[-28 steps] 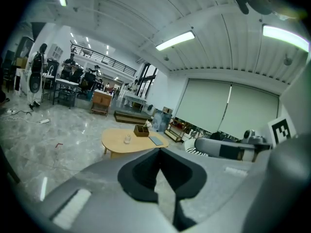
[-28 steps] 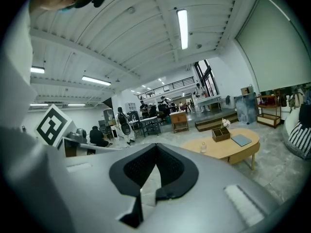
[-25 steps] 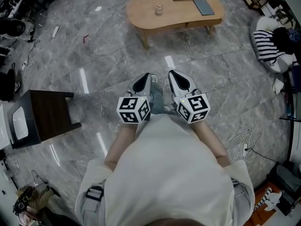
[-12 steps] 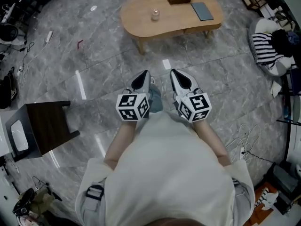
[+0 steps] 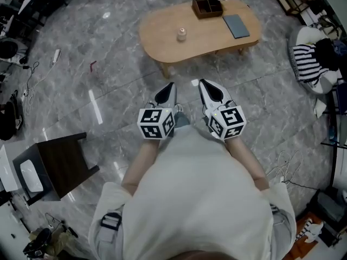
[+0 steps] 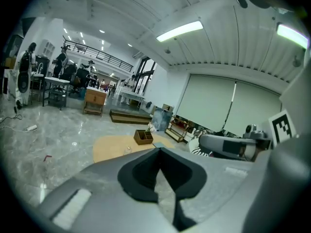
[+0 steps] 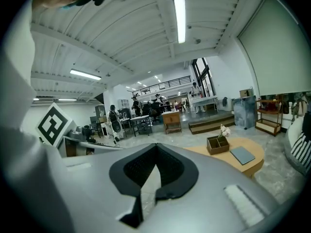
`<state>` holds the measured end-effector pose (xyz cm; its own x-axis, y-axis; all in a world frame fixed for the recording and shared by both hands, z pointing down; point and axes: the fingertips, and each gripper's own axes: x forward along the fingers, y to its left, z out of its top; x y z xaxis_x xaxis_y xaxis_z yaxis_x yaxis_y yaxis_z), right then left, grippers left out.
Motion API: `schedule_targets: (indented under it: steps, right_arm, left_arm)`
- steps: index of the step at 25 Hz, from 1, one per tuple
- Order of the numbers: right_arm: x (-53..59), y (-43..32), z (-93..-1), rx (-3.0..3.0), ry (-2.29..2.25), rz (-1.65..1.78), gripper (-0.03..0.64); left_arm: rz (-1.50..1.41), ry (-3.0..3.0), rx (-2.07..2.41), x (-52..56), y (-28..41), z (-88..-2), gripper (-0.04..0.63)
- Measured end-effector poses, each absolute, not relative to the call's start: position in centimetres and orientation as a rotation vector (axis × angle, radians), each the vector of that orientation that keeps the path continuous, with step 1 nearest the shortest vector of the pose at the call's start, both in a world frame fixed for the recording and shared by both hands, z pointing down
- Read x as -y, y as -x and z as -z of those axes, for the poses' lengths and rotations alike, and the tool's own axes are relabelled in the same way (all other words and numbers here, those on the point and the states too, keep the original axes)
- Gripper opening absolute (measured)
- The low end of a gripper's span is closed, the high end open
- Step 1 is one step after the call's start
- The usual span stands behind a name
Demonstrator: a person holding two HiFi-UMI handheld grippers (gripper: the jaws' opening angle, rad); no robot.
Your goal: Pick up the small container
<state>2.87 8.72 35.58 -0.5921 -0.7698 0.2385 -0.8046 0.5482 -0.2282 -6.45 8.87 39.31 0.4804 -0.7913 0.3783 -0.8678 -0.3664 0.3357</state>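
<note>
The small container (image 5: 181,34), a clear little jar, stands alone left of centre on a pale wooden, kidney-shaped worktop (image 5: 209,37). The worktop also carries a dark divided box (image 5: 207,6) at its far edge and a flat grey pad (image 5: 236,26) just beside the box. It rests on a glossy grey marble floor (image 5: 108,75) in a wide open room, with a dark low stand (image 5: 64,164) off to the left and a striped cloth (image 5: 304,56) heaped at the right. The left tongs (image 5: 169,85) and right tongs (image 5: 201,83) are side by side before the person's chest, well short of the worktop, both clenched on nothing.
</note>
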Motion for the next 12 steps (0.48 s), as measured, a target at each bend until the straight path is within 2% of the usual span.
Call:
schedule_targets:
  steps: [12]
  right_arm:
    - [1.9, -0.3, -35.4, 2.638, -1.411, -0.467, 0.000]
  left_arm:
    - [-0.240, -2.264, 1.316, 2.3, 9.0, -39.9, 0.002]
